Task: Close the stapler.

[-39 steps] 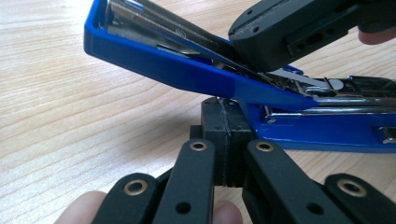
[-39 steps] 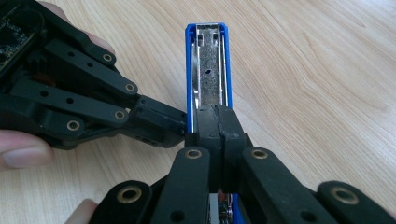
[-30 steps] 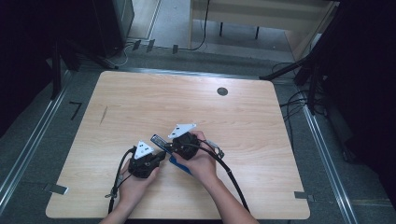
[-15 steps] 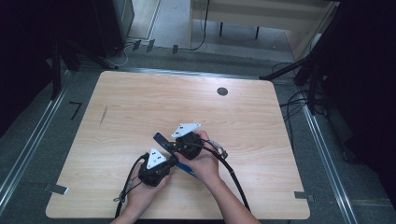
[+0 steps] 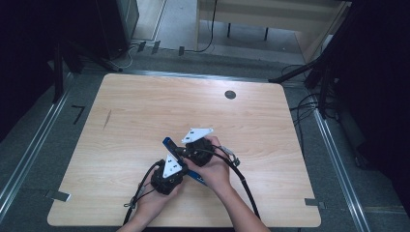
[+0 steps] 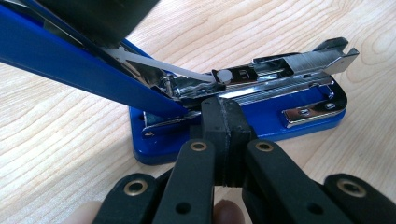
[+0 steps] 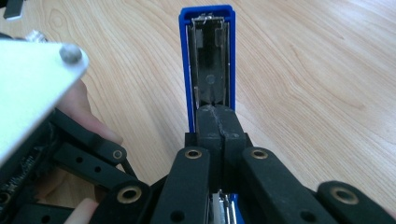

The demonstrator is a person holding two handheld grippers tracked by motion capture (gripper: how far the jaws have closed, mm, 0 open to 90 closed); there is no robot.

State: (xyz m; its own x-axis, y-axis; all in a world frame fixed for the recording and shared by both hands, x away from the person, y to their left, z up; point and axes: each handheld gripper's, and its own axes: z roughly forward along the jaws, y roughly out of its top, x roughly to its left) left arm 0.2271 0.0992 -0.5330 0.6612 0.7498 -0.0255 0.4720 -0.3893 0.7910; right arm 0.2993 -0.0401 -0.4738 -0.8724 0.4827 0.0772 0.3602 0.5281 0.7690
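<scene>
A blue stapler [image 6: 243, 116] lies on the wooden table [image 5: 145, 106] with its lid [image 7: 208, 56] swung wide open and its metal staple channel [image 6: 289, 63] bare. In the high view the lid's tip [image 5: 168, 143] sticks out to the upper left. My left gripper [image 6: 226, 116] is shut, its tips against the stapler's side by the hinge. My right gripper [image 7: 215, 119] is also shut, and its tips rest on the inner side of the raised lid. From above, the left gripper [image 5: 180, 162] and right gripper [image 5: 181, 151] sit close together at the table's front middle.
A black round grommet [image 5: 230, 94] sits at the back right of the table. A dark streak [image 5: 107, 118] marks the wood at the left. Cables [image 5: 241, 181] trail from both grippers toward the front edge.
My left hand has slid to the right, bringing its gripper up against the stapler. The right gripper and the open lid have stayed where they were.
</scene>
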